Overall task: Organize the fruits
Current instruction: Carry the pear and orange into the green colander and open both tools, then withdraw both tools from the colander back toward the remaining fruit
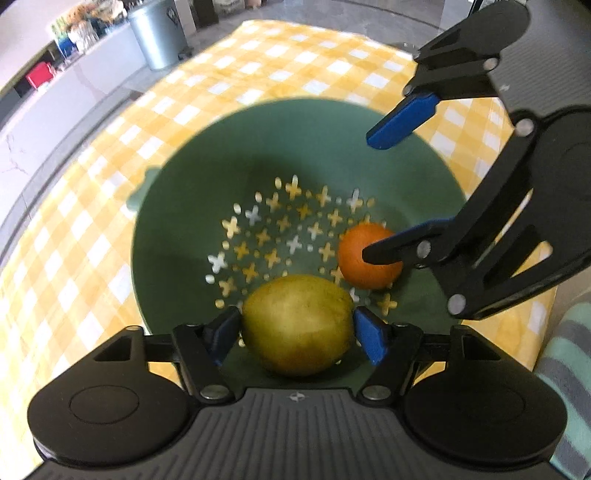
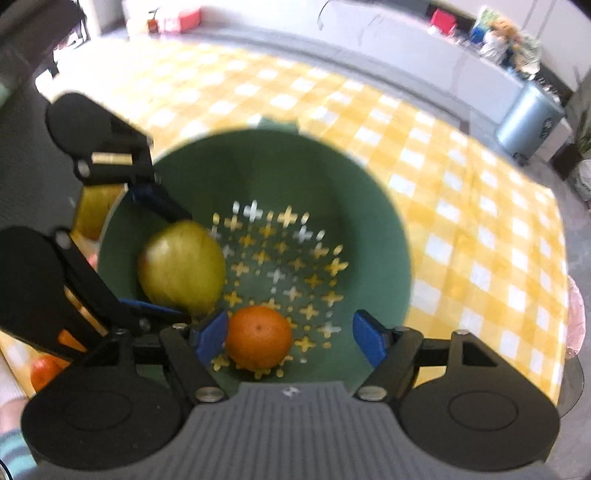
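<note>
A green colander (image 1: 207,162) with cross-shaped holes stands on the yellow checked cloth. My left gripper (image 1: 297,334) is shut on a yellow-green pear (image 1: 297,325) and holds it inside the colander; the pear also shows in the right wrist view (image 2: 183,267). An orange (image 1: 364,260) lies on the colander's floor. My right gripper (image 2: 290,334) is open over the colander, with the orange (image 2: 258,338) next to its left fingertip (image 2: 210,336) and apart from the right one. In the left wrist view the right gripper (image 1: 384,195) reaches in from the right.
More fruit lies left of the colander in the right wrist view: a yellow one (image 2: 94,210) and an orange one (image 2: 44,371). A grey bin (image 1: 157,35) stands beyond the table's far edge. The checked cloth (image 2: 461,221) spreads around the colander.
</note>
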A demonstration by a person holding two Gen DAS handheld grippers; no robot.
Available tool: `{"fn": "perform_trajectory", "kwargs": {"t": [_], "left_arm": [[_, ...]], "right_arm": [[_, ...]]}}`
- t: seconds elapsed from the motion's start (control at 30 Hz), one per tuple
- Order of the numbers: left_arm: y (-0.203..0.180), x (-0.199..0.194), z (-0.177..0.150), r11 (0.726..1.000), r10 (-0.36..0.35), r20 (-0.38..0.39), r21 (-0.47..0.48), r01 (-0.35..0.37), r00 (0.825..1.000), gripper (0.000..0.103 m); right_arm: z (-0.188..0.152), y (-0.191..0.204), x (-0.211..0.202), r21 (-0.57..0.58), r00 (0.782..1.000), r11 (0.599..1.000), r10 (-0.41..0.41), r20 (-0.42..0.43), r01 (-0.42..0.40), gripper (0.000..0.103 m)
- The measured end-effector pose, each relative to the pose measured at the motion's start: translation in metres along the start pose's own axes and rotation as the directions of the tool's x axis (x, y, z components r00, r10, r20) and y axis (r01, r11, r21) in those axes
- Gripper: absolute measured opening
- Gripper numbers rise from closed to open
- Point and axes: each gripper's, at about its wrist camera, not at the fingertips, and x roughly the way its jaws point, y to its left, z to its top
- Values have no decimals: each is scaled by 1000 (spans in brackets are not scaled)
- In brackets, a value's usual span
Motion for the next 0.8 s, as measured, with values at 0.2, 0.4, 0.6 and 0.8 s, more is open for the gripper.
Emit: {"fn": "perform_trajectory", "kwargs": {"t": [0.2, 0.4, 0.6, 0.8], "left_arm": [[-8, -13, 5, 1000, 22, 36, 18, -23, 999, 79], [-16, -47, -5, 998, 56, 91, 5, -57, 994, 79], [-25, -100, -29, 994, 105, 173, -59, -96, 979, 79], [-27, -137, -67, 979, 150, 211, -170, -115, 966, 79]], "right_arm": [[-10, 3, -26, 56, 997, 997, -60, 55, 57, 77], [-17, 10, -48, 100, 991, 990, -103, 87, 94, 77], [-30, 27, -82, 226, 972, 969, -147, 181, 105, 76], [-47, 63, -107, 320, 954, 947, -123, 272, 31, 76]]}}
